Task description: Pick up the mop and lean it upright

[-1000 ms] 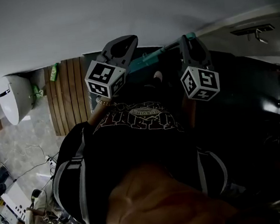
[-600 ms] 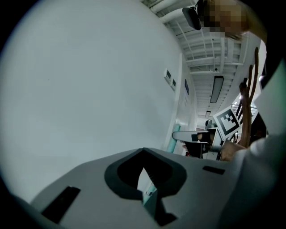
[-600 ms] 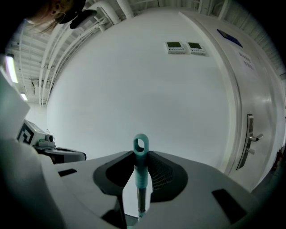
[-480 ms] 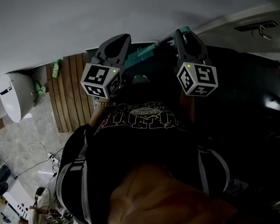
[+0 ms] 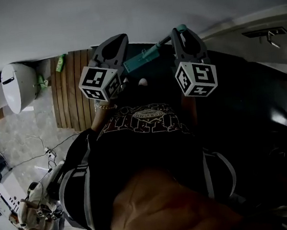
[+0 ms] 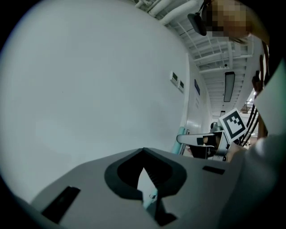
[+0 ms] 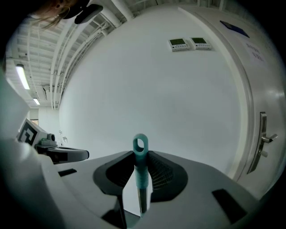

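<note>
Clamp of the right gripper (image 7: 140, 155) sits on the teal plastic mop handle (image 7: 140, 172) just below its hanging loop. A grip this high likely serves to steer the top end toward the plain white wall (image 7: 147, 80) for leaning. The left gripper (image 6: 144, 154) is up just beside it, jaws nearly together with a teal sliver low in the slit; cannot tell if it pinches. In the head view the handle slants between both grippers and the mop head is hidden, so the lean looks not yet done
</note>
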The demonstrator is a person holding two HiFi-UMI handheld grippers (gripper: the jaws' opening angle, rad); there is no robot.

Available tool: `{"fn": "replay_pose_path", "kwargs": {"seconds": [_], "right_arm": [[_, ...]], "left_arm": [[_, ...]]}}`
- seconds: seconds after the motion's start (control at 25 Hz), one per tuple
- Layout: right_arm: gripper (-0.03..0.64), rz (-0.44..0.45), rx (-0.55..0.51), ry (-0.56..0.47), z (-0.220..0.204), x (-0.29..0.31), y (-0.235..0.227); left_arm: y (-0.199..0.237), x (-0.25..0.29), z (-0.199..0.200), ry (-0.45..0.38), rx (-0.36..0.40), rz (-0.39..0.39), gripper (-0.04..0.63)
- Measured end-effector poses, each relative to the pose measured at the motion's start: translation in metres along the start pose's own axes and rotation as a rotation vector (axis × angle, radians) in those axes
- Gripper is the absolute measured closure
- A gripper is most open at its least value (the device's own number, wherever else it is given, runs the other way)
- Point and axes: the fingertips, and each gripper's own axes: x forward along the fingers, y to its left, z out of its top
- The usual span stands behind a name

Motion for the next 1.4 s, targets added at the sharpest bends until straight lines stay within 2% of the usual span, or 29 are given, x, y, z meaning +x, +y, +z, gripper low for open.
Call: {"fn": "replay_pose_path", "kwargs": {"seconds": [0.24, 0.56, 0.76, 1.12, 1.4], "right_arm": [[0.509, 0.039, -0.014, 0.001, -0.004, -0.003, -0.002], [0.509, 0.043, -0.034, 0.048, -0.019, 0.0, 0.012], [0.508, -0.007, -0.022, 0.051, -0.02, 0.005, 0.03], [0.509, -0.147, 0.021, 0.064, -0.028, 0.012, 0.066], [0.509, -0.166, 0.032, 0.049, -0.023, 0.031, 0.101]], "left_arm": [[-0.01, -0.003, -0.009, -0.003, -0.001, 0.041, 0.549], [0.008, -0.017, -0.014, 0.003, -0.028, 0.071, 0.549], [0.032, -0.026, -0.002, -0.004, -0.007, 0.035, 0.549], [0.078, -0.034, 0.01, 0.056, 0.041, -0.092, 0.549], [0.108, -0.044, 0.02, 0.044, 0.045, -0.128, 0.549]]}}
